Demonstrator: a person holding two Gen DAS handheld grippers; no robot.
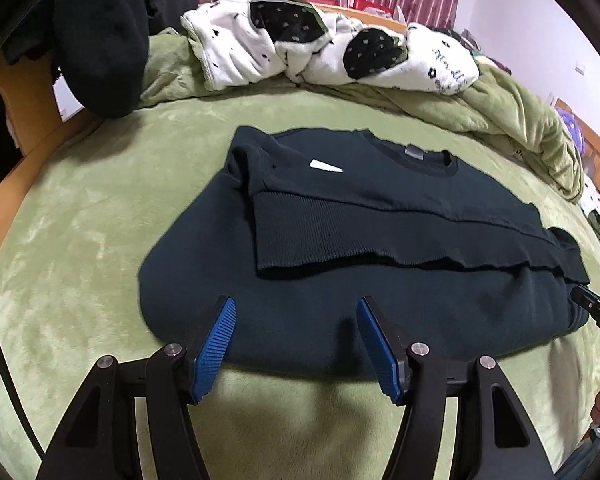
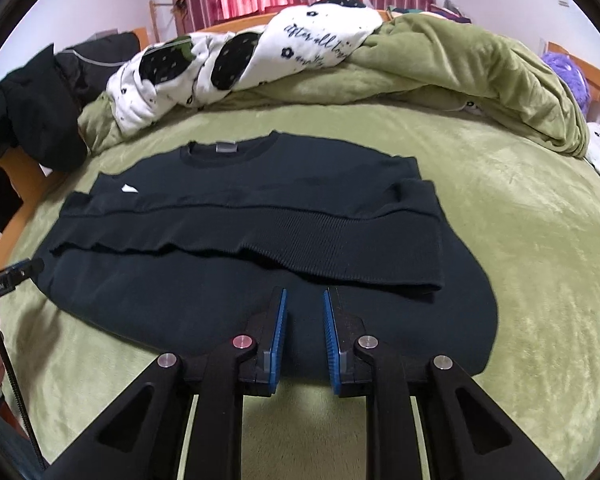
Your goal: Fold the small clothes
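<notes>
A dark sweatshirt point(image 1: 400, 300) lies flat on the green bed cover point(image 1: 80, 240), collar and grey label at the far side. Its ribbed hem point(image 1: 320, 240) is folded up across the chest. My left gripper point(image 1: 296, 302) hovers open over the near left part of the fold, with nothing between its blue pads point(image 1: 216, 344). In the right wrist view the sweatshirt point(image 2: 220, 184) fills the middle. My right gripper point(image 2: 305, 294) stands over its near right part, jaws a narrow gap apart, no cloth pinched that I can see. Each gripper's tip shows at the other view's edge, the right gripper point(image 1: 580, 294) and the left gripper point(image 2: 32, 266).
A white and black patterned quilt point(image 2: 320, 44) and a bunched green blanket point(image 2: 480, 72) lie along the far side. Black clothes point(image 1: 100, 40) are piled at the far left by the wooden bed frame point(image 1: 24, 96). A purple plush point(image 2: 568, 76) sits far right.
</notes>
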